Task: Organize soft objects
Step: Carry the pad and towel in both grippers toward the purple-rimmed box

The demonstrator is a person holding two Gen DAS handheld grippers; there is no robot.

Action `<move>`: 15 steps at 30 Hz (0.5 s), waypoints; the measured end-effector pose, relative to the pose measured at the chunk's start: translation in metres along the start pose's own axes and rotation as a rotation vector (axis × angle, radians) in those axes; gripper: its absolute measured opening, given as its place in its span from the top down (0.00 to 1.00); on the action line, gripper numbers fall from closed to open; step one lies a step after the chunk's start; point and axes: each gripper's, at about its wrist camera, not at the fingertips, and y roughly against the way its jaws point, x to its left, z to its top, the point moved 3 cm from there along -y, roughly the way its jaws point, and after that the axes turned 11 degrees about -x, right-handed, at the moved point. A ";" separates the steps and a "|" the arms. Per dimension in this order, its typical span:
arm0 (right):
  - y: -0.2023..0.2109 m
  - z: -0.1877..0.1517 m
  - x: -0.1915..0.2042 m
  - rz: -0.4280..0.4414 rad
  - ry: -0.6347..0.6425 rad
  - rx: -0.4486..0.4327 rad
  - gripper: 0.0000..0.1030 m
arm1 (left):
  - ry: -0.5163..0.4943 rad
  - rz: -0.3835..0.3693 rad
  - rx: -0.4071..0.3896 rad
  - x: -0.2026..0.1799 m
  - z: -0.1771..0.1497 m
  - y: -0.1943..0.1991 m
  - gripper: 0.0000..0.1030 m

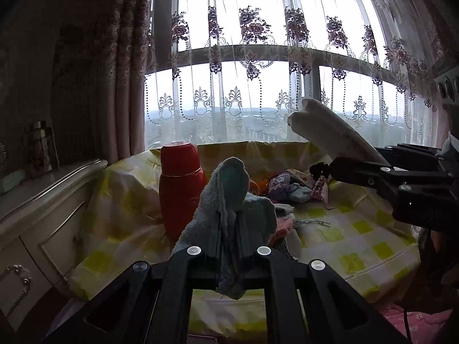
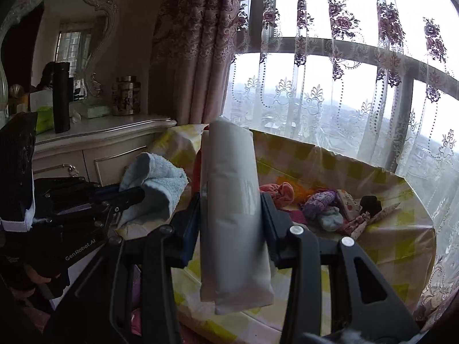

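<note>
Mid-carry: the left gripper [image 1: 229, 246] pinches a blue towel [image 1: 229, 200] at lower centre, the right gripper [image 2: 232, 215] clamps a white folded pack [image 2: 229, 200]; next, probably setting both down tidily on the checkered table [image 1: 358, 246].

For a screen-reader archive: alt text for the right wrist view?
The right gripper clamps a folded white pack upright above a yellow checked table. At left, the left gripper holds a light blue towel; small fabric items lie beyond.

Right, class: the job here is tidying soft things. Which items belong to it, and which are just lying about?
Job:
- blue towel in left gripper
- white folded cloth in right gripper
- small knitted pieces

Lying about:
- red flask
- black flask
- jar
</note>
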 end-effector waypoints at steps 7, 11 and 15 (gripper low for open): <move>-0.019 -0.001 0.052 0.172 0.039 0.058 0.57 | 0.053 0.102 0.053 0.043 -0.018 0.027 0.92; -0.029 -0.001 0.079 0.261 0.057 0.087 0.57 | 0.105 0.189 0.093 0.076 -0.035 0.047 0.91; -0.040 -0.003 0.109 0.344 0.073 0.122 0.57 | 0.153 0.271 0.128 0.106 -0.053 0.064 0.91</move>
